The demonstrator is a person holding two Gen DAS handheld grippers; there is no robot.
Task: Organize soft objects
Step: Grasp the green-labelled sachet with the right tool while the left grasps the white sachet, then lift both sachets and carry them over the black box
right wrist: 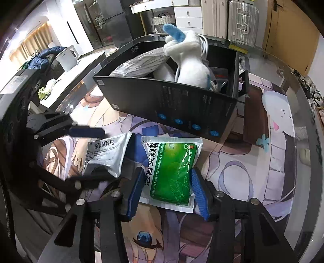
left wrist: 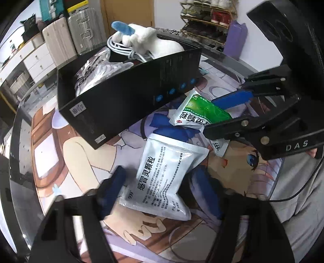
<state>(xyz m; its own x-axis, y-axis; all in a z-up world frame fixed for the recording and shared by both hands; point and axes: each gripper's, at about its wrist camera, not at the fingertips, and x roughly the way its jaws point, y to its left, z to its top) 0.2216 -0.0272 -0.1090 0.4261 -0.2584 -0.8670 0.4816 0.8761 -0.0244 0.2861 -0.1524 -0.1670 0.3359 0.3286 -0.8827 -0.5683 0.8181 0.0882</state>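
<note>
A green medicine sachet point(right wrist: 174, 172) lies on the printed mat, and my right gripper point(right wrist: 167, 192) is shut on it, one blue pad on each side; it also shows in the left wrist view point(left wrist: 200, 113). A white and grey sachet point(left wrist: 164, 180) lies flat between the fingers of my open left gripper point(left wrist: 162, 194); it also shows in the right wrist view point(right wrist: 105, 153). A black box point(left wrist: 125, 95) behind them holds a white plush toy point(left wrist: 145, 38) with a blue ear, white cables and a grey bag point(right wrist: 139, 62).
The round table carries an anime-print mat point(right wrist: 253, 161). Suitcases point(left wrist: 66, 36) and drawers stand beyond the table. A shoe rack point(left wrist: 206, 18) is at the back. A purple object point(left wrist: 236, 40) stands near the table's far edge.
</note>
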